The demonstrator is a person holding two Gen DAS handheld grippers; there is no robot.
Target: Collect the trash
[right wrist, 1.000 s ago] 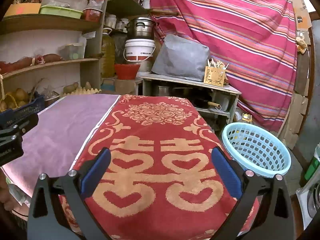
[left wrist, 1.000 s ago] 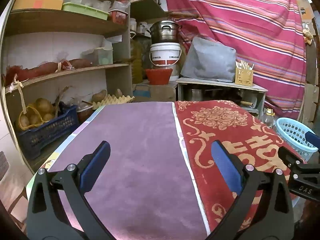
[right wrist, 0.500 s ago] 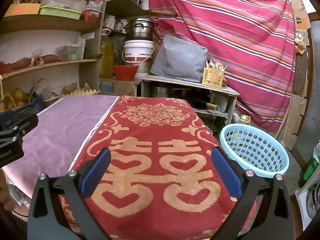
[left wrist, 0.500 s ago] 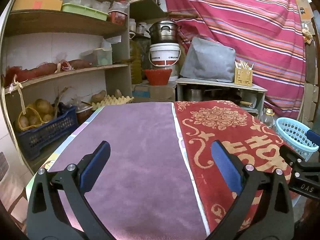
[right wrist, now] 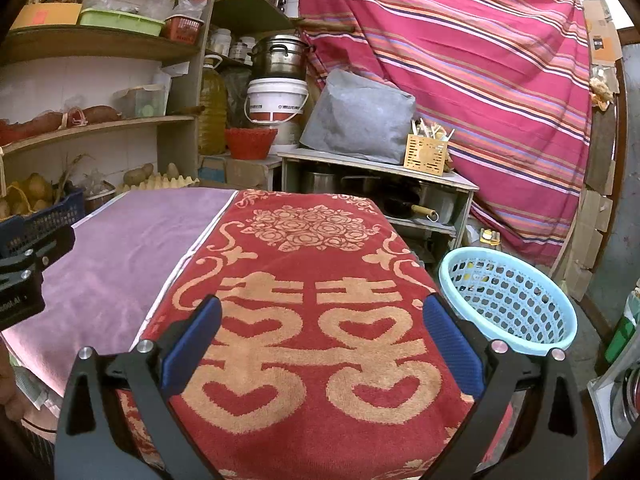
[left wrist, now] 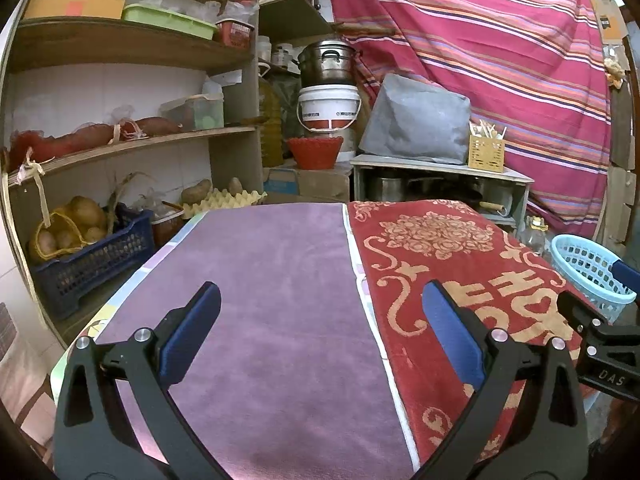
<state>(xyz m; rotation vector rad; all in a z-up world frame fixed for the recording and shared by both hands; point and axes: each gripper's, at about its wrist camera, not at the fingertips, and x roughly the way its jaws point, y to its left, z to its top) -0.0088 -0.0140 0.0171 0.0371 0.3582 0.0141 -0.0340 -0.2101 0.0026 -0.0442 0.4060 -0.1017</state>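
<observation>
Trash: none visible on bench point(left wrist: 280, 280); little changes since a second ago. Both grippers, left gripper point(left wrist: 320, 336) and right gripper point(right wrist: 322, 338), spread wide, empty; basket point(right wrist: 508, 300) waits.

basket point(left wrist: 588, 264): cut by right gripper | basket point(right wrist: 508, 300) contents: unclear

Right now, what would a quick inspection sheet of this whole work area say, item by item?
Surface: table covered by a purple cloth and a red patterned towel, side by side.
Job's things: light blue basket beside the table; no trash seen on the cloths.
Clutter: nothing seen on the table.
Grippers: left gripper and right gripper both open, fingers empty.
Cables: nothing seen.
Surroundings: shelves with produce, white bucket under a metal pot, striped cloth hanging behind.
</observation>
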